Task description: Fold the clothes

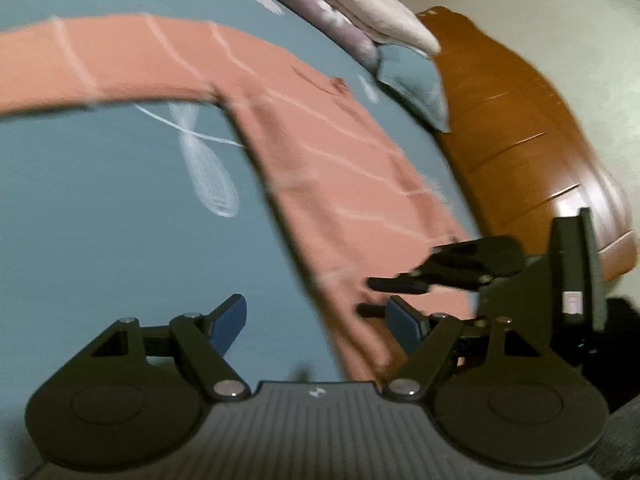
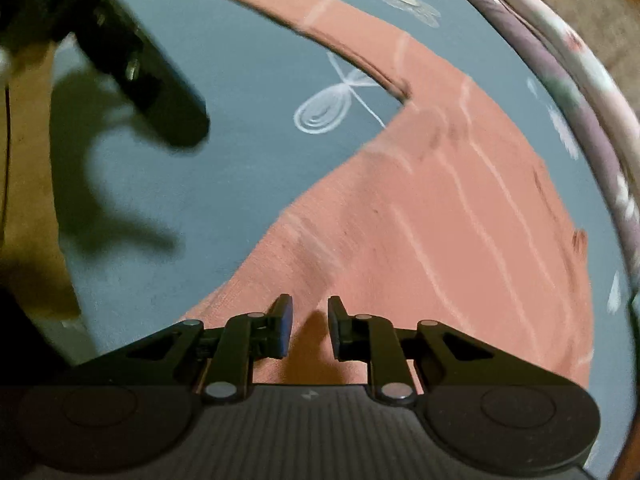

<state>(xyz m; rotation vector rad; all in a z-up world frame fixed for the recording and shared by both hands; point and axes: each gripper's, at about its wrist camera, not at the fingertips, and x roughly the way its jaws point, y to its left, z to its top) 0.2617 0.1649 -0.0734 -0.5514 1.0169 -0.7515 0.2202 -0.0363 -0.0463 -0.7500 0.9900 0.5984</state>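
A salmon-pink long-sleeved top [image 1: 340,168] with thin white stripes lies spread on a blue-grey flowered sheet [image 1: 100,208], one sleeve [image 1: 120,56] stretched out to the left. My left gripper [image 1: 316,306] hangs open just above the sheet beside the top's hem, nothing between its blue pads. My right gripper [image 2: 312,308] points steeply down onto the top [image 2: 440,208]. Its jaws stand narrow with a raised ridge of the cloth pinched between them. From the left wrist view the right gripper [image 1: 366,296] sits at the hem edge. A dark finger [image 2: 172,120] of the left tool shows blurred at upper left.
Folded purple and pale pink bedding [image 1: 360,12] and a blue-grey pillow corner [image 1: 416,80] lie along the far side. Behind them stands a brown wooden headboard [image 1: 520,140]. At the left of the right wrist view, the sheet [image 2: 200,200] ends at a tan edge [image 2: 28,160].
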